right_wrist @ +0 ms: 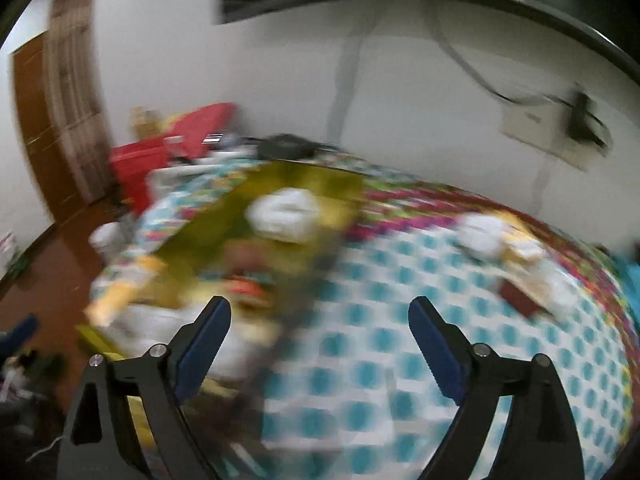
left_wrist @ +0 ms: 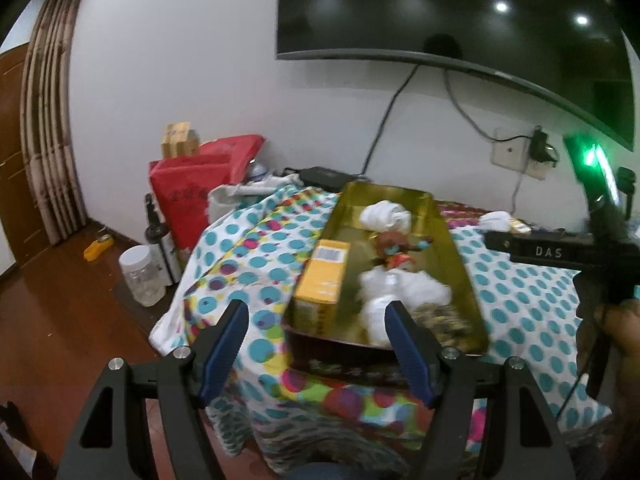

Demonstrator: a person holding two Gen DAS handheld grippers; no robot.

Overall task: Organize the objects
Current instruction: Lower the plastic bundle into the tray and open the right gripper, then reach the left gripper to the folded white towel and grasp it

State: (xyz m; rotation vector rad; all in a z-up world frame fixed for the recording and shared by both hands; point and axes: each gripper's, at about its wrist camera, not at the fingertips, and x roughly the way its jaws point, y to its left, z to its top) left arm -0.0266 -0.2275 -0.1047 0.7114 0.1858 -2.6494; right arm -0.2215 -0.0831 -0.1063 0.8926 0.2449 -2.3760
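— Tin tray [left_wrist: 460, 264] ahead of the left tool [left_wrist: 316, 312]?
— Yes, gold, rectangular, holding a yellow carton [left_wrist: 324, 276] and white bundles [left_wrist: 384, 216]; left tool released, gripping nothing.
— Right tool [right_wrist: 320, 312]?
— Released, empty, over the dotted tablecloth [right_wrist: 400, 320].

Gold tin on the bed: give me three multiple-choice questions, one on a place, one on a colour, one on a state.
1. Where is the yellow box?
A. on the floor
B. inside the gold tin
C. on the TV

2. What colour is the bag by the wall?
A. red
B. black
C. green

3. How is the right hand-held gripper?
A. shut on a box
B. open, holding nothing
C. shut on cloth

B: it lies along the tin's left wall.
A: plainly red.
B: its jaws stand wide apart with only the bedspread beyond.
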